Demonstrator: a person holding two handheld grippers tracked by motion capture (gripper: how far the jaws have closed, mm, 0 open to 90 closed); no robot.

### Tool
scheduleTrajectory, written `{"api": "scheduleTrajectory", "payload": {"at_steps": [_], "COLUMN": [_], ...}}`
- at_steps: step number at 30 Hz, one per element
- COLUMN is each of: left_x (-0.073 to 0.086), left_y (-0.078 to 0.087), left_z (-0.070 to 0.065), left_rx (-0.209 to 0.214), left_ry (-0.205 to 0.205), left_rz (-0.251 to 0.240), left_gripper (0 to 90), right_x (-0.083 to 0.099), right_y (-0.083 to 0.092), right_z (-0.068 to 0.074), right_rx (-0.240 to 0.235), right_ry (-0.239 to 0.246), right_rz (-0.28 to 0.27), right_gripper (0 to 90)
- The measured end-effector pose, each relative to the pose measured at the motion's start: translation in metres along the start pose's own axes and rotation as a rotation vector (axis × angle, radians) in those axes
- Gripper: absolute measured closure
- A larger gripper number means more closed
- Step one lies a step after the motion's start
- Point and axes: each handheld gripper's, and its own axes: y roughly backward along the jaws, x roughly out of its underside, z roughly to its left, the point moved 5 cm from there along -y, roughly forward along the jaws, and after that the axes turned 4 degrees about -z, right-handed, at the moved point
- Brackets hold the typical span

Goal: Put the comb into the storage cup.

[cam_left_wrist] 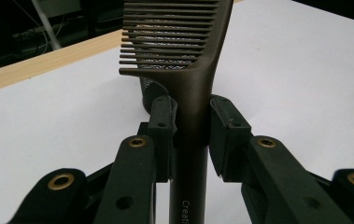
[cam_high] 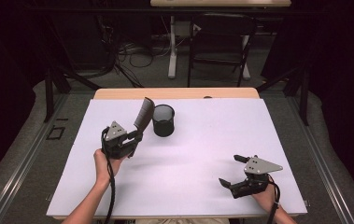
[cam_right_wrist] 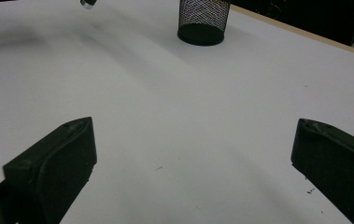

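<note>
Nearest me, my right gripper [cam_high: 233, 170] rests low over the white table [cam_high: 202, 140] at its near right, jaws spread wide with nothing between them; the right gripper view confirms bare tabletop in the gap.

Farther in, at the left, my left gripper [cam_high: 137, 134] is clamped on the handle of a dark comb [cam_left_wrist: 191, 107]. The left gripper view shows both pads [cam_left_wrist: 163, 123] pressed flat against the handle just below the point where the teeth begin, with the printed end of the handle running back between the jaws. The toothed part stands up and away from the gripper, held off the table and tilted toward the cup [cam_high: 163, 120].

Handling, as I judge it: the comb is light, stiff moulded plastic with a smooth, somewhat slippery surface. The handle is the right place to hold it, being solid and parallel-sided; the thin teeth could bend or snag on the mesh. Because the grip sits close to the teeth, the head should stay well controlled.

Farthest, the black mesh cup stands upright just beside the comb's tip, apart from it as far as I can tell, its mouth open and seemingly empty.
</note>
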Motion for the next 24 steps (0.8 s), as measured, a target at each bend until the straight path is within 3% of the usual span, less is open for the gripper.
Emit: {"api": "scheduleTrajectory", "payload": {"at_steps": [24], "left_x": [-0.011], "left_y": [-0.008], "left_z": [0.01], "left_rx": [-0.047], "left_ry": [0.02], "left_rz": [-0.055], "left_gripper": [72.3], "right_x": [0.0], "right_y": [0.0], "right_z": [0.0], "right_rx": [0.007], "right_ry": [0.002], "right_rz": [0.004], "right_gripper": [0.0]}}
